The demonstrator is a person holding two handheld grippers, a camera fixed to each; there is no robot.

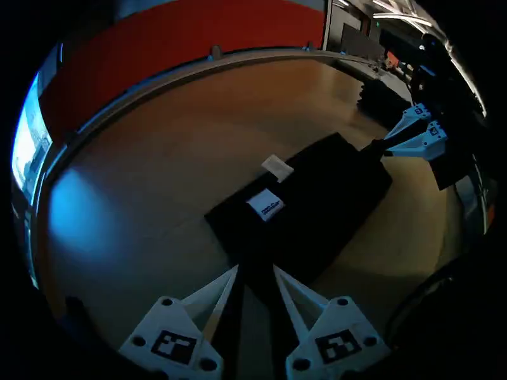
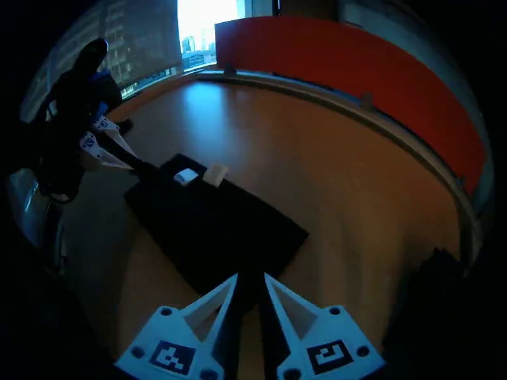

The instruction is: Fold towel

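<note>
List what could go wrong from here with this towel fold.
1. The left tool and right tool each seem to pinch only a narrow edge of the black towel; a lift may pull it free.
2. They hold opposite ends, so uneven moves could skew the fold or drag it across the table.

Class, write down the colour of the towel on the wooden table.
The towel is black; it shows best in the right gripper view.

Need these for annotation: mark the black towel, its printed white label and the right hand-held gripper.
black towel (image 1: 320, 202): left gripper view, on its dark middle.
printed white label (image 1: 266, 204): left gripper view, on the label's centre.
right hand-held gripper (image 2: 251, 280): right gripper view, midway between its fingertips.
</note>
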